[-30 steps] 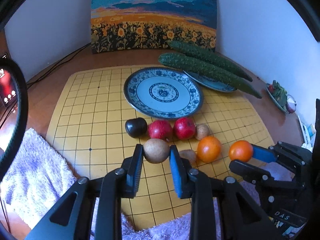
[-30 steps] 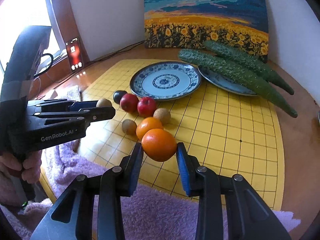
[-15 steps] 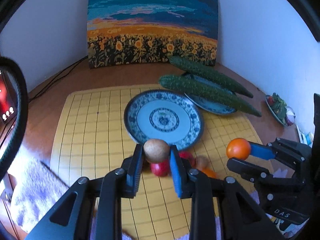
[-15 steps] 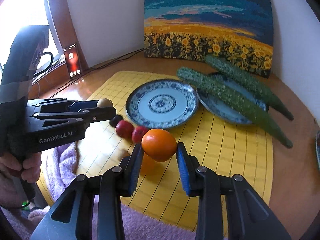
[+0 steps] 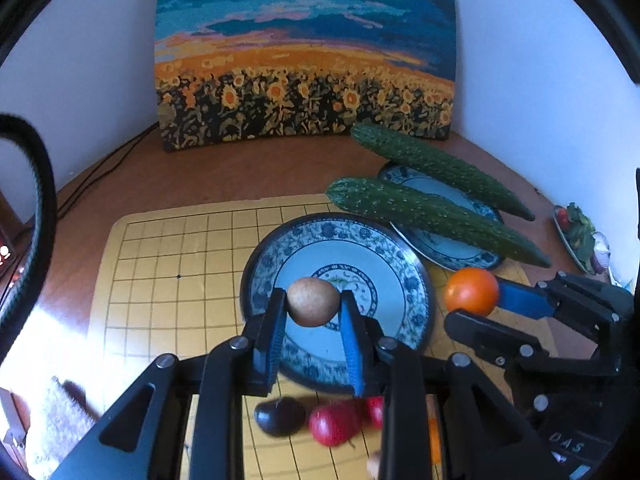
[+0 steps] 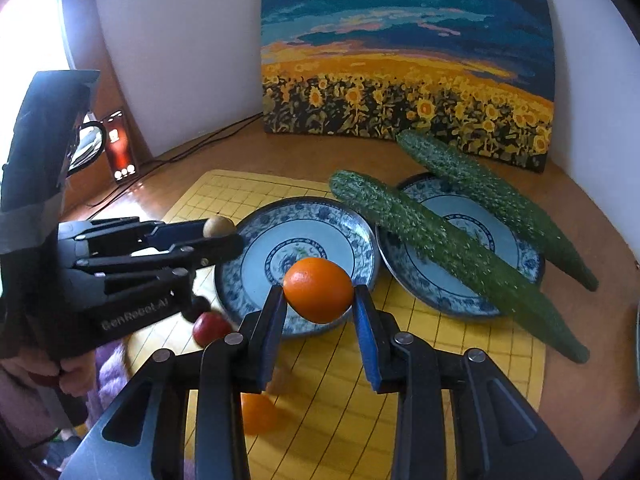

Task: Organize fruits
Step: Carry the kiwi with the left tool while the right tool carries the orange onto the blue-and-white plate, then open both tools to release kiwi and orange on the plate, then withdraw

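Note:
My left gripper (image 5: 313,306) is shut on a brown kiwi (image 5: 313,301) and holds it above the empty blue-and-white plate (image 5: 404,276). My right gripper (image 6: 319,298) is shut on an orange (image 6: 319,295) and holds it over the near rim of the same plate (image 6: 352,236). The orange also shows in the left wrist view (image 5: 472,291), beside the plate's right rim. A dark plum (image 5: 279,416) and two red fruits (image 5: 334,424) lie on the yellow grid mat (image 5: 160,280) in front of the plate. Another orange (image 6: 258,414) lies on the mat under my right gripper.
Two long cucumbers (image 6: 436,248) lie across a second blue-and-white plate (image 6: 524,264) at the right. A sunflower painting (image 6: 404,60) leans on the back wall. A phone (image 6: 119,148) stands at the left. A purple towel (image 5: 52,424) lies at the mat's near edge.
Both grippers have lifted and moved forward with their fruit, from above the row of fruit to over the empty plate. The loose fruits now lie behind and below the fingers.

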Demonstrator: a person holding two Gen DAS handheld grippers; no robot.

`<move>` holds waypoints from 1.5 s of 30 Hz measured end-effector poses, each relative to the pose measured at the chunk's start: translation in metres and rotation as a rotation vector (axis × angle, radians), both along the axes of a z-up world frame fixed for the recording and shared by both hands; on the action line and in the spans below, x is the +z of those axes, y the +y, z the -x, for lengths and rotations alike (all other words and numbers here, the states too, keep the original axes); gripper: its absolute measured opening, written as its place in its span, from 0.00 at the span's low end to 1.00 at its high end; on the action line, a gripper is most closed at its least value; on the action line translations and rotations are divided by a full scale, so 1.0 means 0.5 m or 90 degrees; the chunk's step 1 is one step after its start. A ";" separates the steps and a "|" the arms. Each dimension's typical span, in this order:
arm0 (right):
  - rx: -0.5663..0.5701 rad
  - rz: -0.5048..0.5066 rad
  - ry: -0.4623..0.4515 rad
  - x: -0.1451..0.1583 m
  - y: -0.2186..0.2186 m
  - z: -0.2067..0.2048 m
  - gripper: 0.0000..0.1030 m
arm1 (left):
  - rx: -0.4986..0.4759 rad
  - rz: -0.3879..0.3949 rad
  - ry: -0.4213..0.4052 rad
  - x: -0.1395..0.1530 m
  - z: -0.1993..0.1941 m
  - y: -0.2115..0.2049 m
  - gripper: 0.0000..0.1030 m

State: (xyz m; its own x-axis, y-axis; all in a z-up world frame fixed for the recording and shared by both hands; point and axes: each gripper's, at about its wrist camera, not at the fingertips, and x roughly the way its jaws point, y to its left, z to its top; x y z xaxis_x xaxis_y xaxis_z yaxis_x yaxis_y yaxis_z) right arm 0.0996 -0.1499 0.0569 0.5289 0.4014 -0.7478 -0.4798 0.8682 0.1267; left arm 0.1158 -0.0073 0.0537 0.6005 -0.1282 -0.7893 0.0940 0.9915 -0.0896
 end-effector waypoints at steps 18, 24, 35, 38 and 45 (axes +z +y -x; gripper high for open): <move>0.012 0.037 0.006 -0.057 0.030 -0.071 0.34 | 0.012 0.020 0.037 -0.057 -0.066 0.012 0.27; 0.009 0.040 0.014 -0.068 0.030 -0.082 0.34 | 0.012 0.017 0.051 -0.071 -0.076 0.010 0.27; 0.016 0.048 0.018 -0.072 0.039 -0.086 0.34 | 0.009 0.009 0.048 -0.072 -0.076 0.002 0.27; 0.020 0.049 0.021 -0.074 0.047 -0.082 0.34 | 0.006 0.013 0.055 -0.069 -0.076 -0.002 0.36; 0.016 0.050 0.006 -0.057 0.051 -0.060 0.51 | -0.006 -0.001 0.031 -0.044 -0.057 -0.006 0.46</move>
